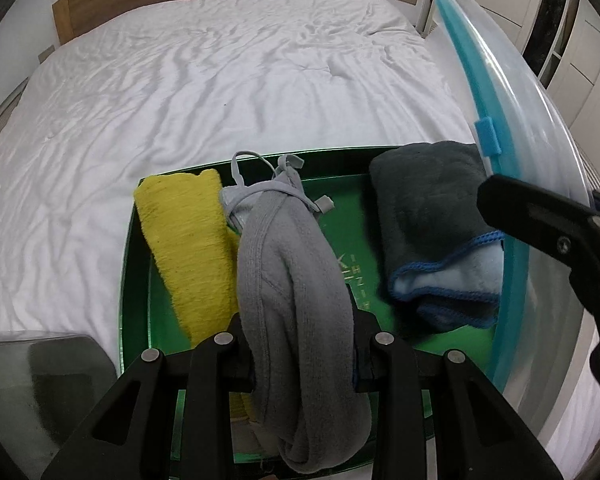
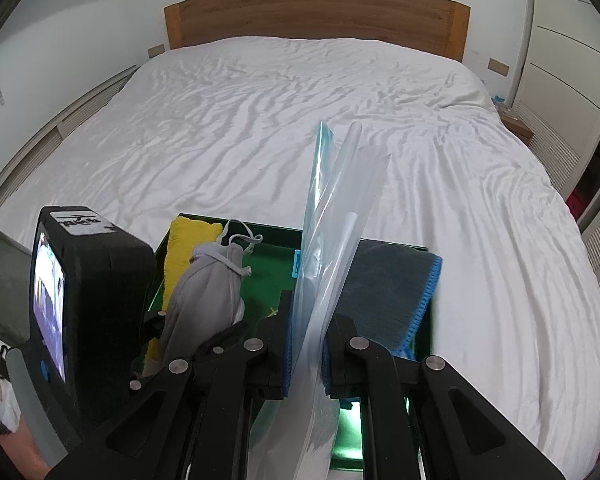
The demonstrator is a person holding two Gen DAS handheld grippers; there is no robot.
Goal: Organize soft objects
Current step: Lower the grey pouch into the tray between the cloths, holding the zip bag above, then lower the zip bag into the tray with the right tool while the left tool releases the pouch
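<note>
My left gripper (image 1: 302,354) is shut on a grey fabric garment (image 1: 288,280) with thin straps and holds it above a green tray (image 1: 134,264). The garment also shows in the right wrist view (image 2: 204,296). In the tray lie a rolled yellow towel (image 1: 184,240) at the left and a folded dark grey cloth with blue edging (image 1: 428,216) at the right. My right gripper (image 2: 308,364) is shut on a clear zip bag with a blue seal (image 2: 328,240), held upright over the tray's right side. The bag shows at the right in the left wrist view (image 1: 512,128).
The tray (image 2: 288,256) rests at the near edge of a large bed with a wrinkled white sheet (image 2: 300,120) and a wooden headboard (image 2: 316,12). White wardrobes (image 2: 568,40) stand at the right. The left gripper's body with its screen (image 2: 80,300) is close on the left.
</note>
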